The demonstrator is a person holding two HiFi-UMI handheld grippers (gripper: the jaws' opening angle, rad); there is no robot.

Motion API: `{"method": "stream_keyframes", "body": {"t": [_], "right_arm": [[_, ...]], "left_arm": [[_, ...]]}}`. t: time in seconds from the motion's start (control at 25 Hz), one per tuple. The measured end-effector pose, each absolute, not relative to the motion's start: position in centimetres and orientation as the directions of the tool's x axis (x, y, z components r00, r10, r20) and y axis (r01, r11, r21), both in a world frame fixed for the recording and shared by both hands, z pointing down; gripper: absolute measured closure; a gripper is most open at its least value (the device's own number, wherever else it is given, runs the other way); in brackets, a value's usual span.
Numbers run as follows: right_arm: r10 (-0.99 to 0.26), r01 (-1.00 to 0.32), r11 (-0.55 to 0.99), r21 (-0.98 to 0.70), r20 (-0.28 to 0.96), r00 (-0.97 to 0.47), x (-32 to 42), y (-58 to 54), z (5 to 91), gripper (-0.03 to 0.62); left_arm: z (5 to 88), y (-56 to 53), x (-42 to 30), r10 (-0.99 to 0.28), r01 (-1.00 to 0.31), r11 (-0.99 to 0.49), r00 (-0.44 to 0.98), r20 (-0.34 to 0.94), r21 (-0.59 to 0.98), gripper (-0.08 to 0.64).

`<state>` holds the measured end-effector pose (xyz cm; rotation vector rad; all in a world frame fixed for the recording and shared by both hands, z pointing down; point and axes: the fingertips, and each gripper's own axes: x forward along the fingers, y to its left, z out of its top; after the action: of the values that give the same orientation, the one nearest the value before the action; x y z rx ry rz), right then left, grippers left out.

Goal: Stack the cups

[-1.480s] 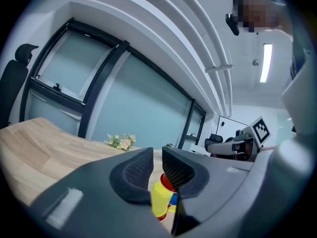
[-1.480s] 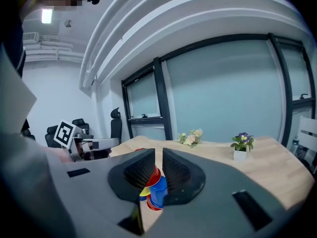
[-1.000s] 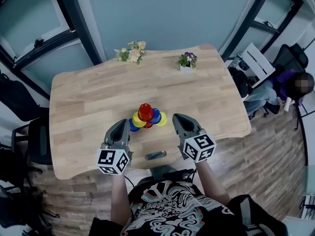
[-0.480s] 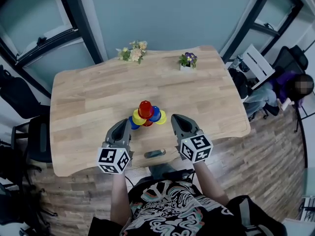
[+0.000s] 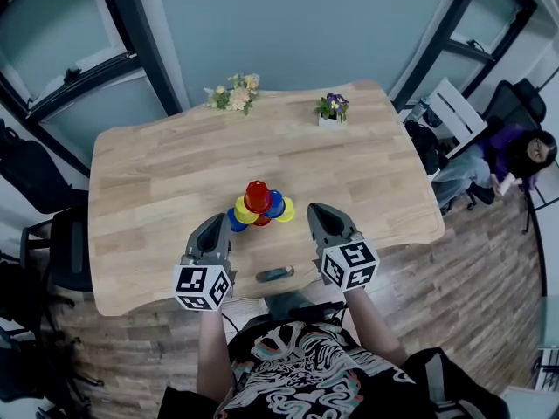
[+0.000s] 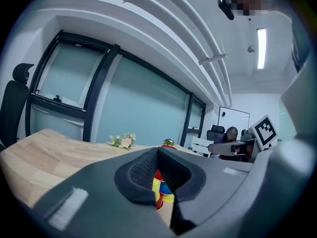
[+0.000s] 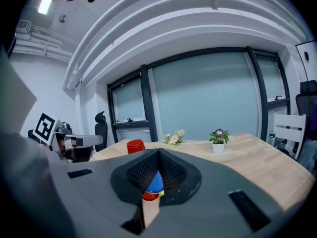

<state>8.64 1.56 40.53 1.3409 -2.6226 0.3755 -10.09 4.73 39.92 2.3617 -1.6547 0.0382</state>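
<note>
A small pyramid of upturned cups [image 5: 259,208] stands mid-table: a red cup [image 5: 256,195] on top, yellow cups [image 5: 244,214] and blue cups [image 5: 276,204] below. My left gripper [image 5: 217,222] hovers just in front of the pile on the left, shut and empty. My right gripper [image 5: 315,210] is level with it on the right, also shut and empty. In the left gripper view the closed tips [image 6: 157,150] hide most of the cups [image 6: 159,188]. In the right gripper view the red cup [image 7: 134,146] shows above the closed tips [image 7: 158,152], a blue cup [image 7: 155,182] beneath them.
A small dark object [image 5: 274,274] lies near the wooden table's [image 5: 157,173] front edge between my arms. A flower bunch [image 5: 234,92] and a potted plant [image 5: 332,107] sit at the far edge. A person [image 5: 515,160] sits at the right, a black chair [image 5: 65,251] at the left.
</note>
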Motion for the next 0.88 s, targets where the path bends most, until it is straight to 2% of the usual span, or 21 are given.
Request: {"method": "stream_keyframes", "body": {"t": [0.88], "right_arm": [[-0.773, -0.818, 0.56, -0.133, 0.271, -0.573, 8.32, 2.14, 40.85, 0.591]], "left_arm": [[40.69, 4.68, -10.08, -0.921, -0.934, -0.313, 0.342, 0.187, 0.17, 0.558]]}}
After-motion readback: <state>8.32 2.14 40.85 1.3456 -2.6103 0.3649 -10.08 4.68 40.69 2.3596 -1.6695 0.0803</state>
